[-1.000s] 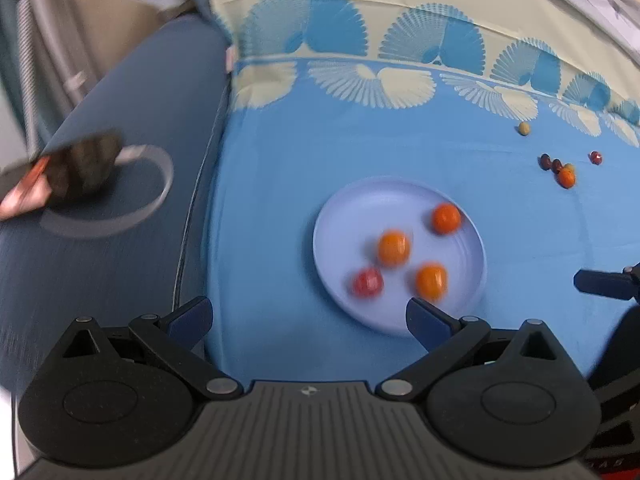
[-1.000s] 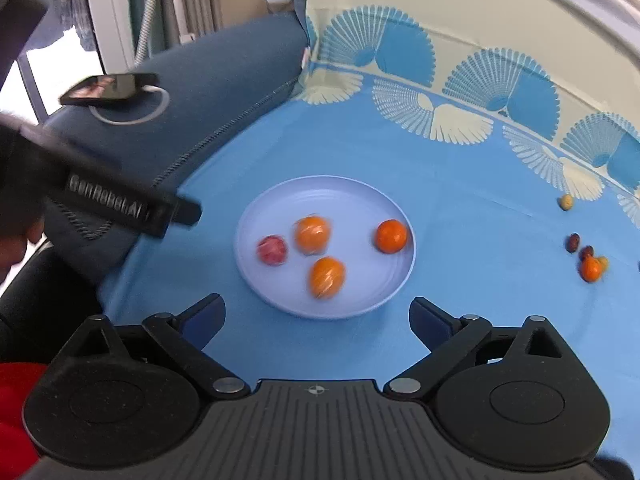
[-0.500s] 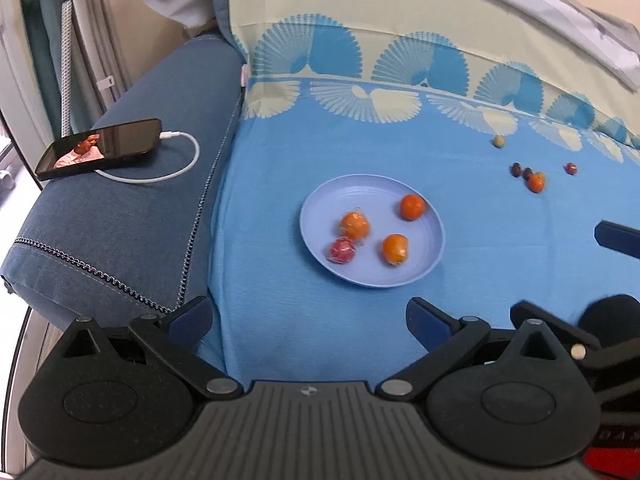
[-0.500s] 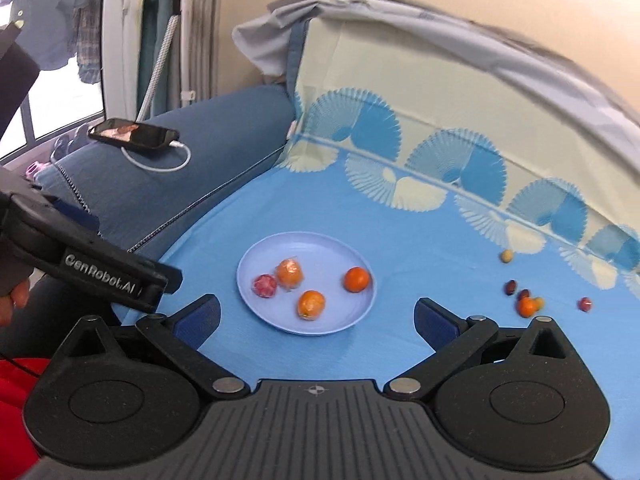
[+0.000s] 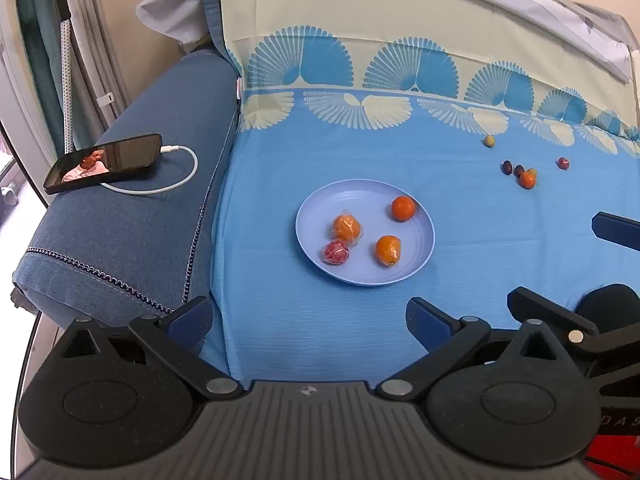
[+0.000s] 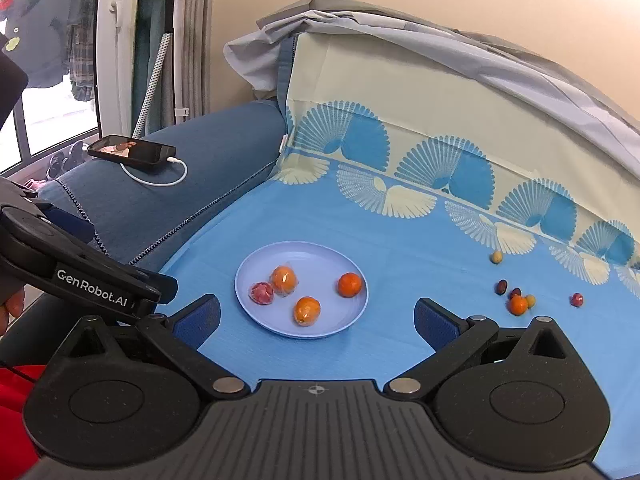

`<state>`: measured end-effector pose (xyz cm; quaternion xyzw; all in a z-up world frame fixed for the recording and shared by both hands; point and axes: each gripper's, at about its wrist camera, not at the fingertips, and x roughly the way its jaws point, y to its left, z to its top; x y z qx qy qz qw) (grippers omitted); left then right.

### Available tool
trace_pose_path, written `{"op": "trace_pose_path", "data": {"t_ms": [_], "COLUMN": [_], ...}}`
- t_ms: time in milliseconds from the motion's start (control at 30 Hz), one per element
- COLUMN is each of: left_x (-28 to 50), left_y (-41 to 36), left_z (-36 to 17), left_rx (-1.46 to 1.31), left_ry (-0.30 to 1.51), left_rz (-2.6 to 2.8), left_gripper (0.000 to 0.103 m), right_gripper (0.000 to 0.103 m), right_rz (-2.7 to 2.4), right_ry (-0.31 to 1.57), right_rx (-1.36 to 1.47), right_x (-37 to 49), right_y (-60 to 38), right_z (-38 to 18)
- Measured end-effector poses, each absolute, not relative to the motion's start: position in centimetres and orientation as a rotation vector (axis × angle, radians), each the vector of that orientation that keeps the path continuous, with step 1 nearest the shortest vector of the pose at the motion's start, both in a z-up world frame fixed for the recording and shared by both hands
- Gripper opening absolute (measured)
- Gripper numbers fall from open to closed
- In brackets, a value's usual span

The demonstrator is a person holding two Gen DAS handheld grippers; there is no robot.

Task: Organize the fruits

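Observation:
A pale blue plate [image 5: 420, 256] [image 6: 256, 268] lies on the blue patterned sheet. It holds three orange fruits, two of them wrapped, [image 5: 346, 229] [image 6: 350, 284] and a wrapped red fruit [image 5: 336, 252] [image 6: 262, 293]. To the right, small loose fruits lie on the sheet: a small orange one [image 5: 527, 179] [image 6: 518, 305], dark red ones [image 5: 507, 167] [image 6: 501, 287] and a yellowish one [image 5: 489, 141] [image 6: 497, 257]. My left gripper [image 5: 308, 316] is open and empty, held back from the plate. My right gripper [image 6: 316, 314] is open and empty too, near the plate's front edge.
A phone [image 5: 102, 162] [image 6: 132, 150] with a white charging cable rests on the dark blue sofa arm at the left. The cushioned sofa back rises behind the sheet, with a grey cloth draped over it. The other gripper shows at each view's edge.
Both grippers have pulled back and up from the plate, so it looks smaller and more of the sofa shows. The fruits have not moved.

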<state>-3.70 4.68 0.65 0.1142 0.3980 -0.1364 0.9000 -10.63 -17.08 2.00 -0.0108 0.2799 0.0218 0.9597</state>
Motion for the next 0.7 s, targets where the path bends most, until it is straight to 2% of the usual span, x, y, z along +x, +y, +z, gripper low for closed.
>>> {"op": "trace_pose_path", "data": {"t_ms": [700], "left_x": [-2.9], "left_y": [3.5], "left_z": [0.4], "left_rx": [0.274], "left_ry": [0.836], "left_rz": [-0.281], "left_gripper": [0.103], "right_gripper": [0.102], "right_rz": [0.043], "right_ry": [0.596], "right_rx": [-0.003], "right_x": [-9.7], "right_y": [-17.5], "right_z": [1.5]}}
